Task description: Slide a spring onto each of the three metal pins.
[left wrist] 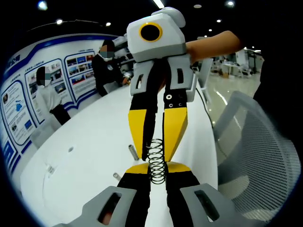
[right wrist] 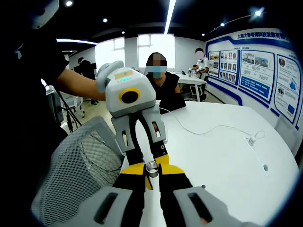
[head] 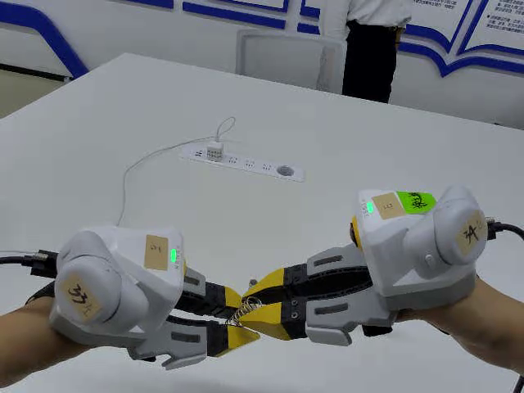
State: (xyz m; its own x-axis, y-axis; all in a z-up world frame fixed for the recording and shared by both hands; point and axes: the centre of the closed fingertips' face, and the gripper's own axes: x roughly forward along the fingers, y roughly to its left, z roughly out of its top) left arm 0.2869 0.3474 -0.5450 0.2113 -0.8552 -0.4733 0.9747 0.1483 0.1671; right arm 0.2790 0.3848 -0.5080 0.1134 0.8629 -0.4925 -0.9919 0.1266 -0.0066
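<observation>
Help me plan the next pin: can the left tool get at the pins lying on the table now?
Likely not yet. The left tool is closed on the spring, which meets the right tool. The pins lie uncovered on the table.

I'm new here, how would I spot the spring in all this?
Over the white table, the left hand-held gripper and right hand-held gripper meet tip to tip. The spring is the small silvery wire coil between their yellow tips, the only coiled thing there.
</observation>
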